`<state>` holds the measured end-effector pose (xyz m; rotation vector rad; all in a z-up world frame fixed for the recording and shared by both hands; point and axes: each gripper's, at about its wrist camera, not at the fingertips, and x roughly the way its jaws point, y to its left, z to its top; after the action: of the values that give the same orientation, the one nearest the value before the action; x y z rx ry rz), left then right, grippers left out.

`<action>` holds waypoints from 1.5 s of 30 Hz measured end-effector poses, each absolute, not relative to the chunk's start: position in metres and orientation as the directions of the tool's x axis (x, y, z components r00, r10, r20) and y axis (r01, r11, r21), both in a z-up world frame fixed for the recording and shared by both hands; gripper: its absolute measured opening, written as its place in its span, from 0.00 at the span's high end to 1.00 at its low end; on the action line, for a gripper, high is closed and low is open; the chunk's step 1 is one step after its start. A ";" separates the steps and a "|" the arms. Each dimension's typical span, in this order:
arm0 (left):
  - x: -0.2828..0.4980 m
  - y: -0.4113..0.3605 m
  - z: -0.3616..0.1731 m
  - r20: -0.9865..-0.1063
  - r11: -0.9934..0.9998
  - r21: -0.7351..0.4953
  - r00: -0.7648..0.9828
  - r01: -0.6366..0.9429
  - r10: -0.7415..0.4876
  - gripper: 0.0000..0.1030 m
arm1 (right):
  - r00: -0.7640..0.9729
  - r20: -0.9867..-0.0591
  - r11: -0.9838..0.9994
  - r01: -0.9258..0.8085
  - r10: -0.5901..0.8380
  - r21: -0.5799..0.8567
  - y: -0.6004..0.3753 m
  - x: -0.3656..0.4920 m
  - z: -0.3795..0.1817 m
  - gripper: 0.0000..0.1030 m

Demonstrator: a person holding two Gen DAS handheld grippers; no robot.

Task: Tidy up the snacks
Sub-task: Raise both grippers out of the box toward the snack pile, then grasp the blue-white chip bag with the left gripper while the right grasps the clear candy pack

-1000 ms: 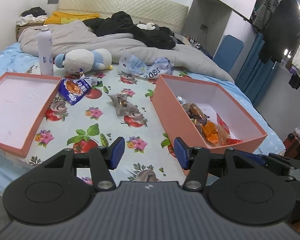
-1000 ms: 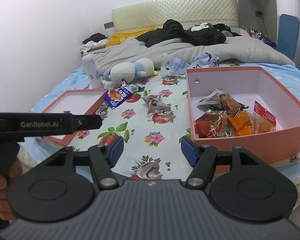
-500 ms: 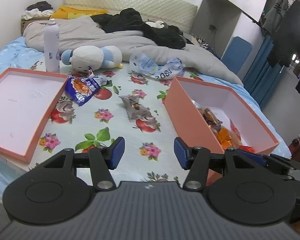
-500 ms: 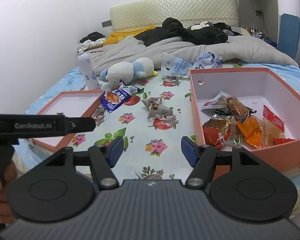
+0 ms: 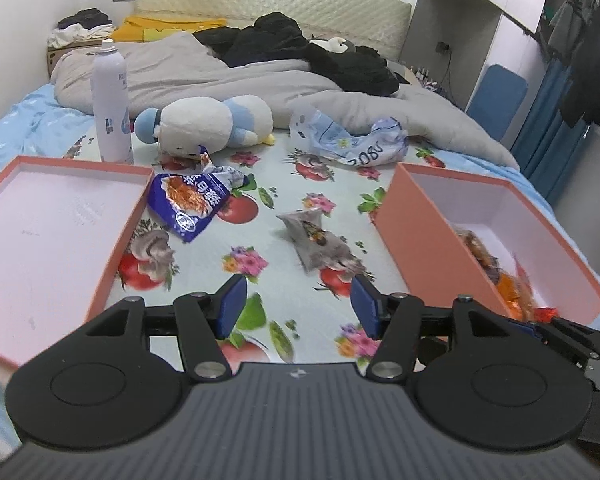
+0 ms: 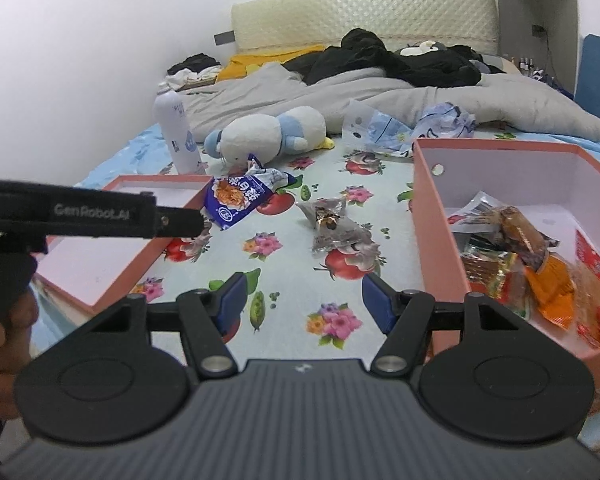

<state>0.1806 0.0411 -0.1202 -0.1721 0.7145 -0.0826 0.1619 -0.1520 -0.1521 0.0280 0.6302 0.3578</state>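
Note:
A blue snack bag [image 5: 194, 202] [image 6: 240, 196] and a grey wrapped snack [image 5: 320, 242] [image 6: 338, 232] lie on the flowered sheet between two orange boxes. The right box [image 5: 412, 236] [image 6: 436, 232] holds several snack packets [image 6: 516, 264]. The left box lid [image 5: 116, 236] [image 6: 140, 256] is empty. My left gripper [image 5: 296, 308] is open and empty, just short of the grey snack. My right gripper [image 6: 304, 304] is open and empty, over the sheet before the grey snack. The left gripper's body [image 6: 88, 216] shows at the left of the right wrist view.
A white spray bottle [image 5: 110, 100] [image 6: 178, 132] and a plush toy [image 5: 204, 124] [image 6: 268, 132] stand behind the snacks. A crumpled plastic bag [image 5: 352, 140] [image 6: 400, 128] lies beyond. Grey duvet and dark clothes [image 5: 300, 52] cover the bed's far end.
Both grippers have moved forward over the bed toward the loose snacks. Both stay open and empty. The objects on the bed have not moved.

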 end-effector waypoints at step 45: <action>0.468 0.096 -0.266 -0.709 0.954 0.266 0.698 0.137 0.097 0.12 | 0.753 -0.618 0.949 -0.314 0.225 -0.037 -0.078 0.371 -0.260 0.46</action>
<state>0.4684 0.0958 -0.2662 0.3114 0.8011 -0.0229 0.3713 -0.0783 -0.2601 -0.1412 0.6549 0.2952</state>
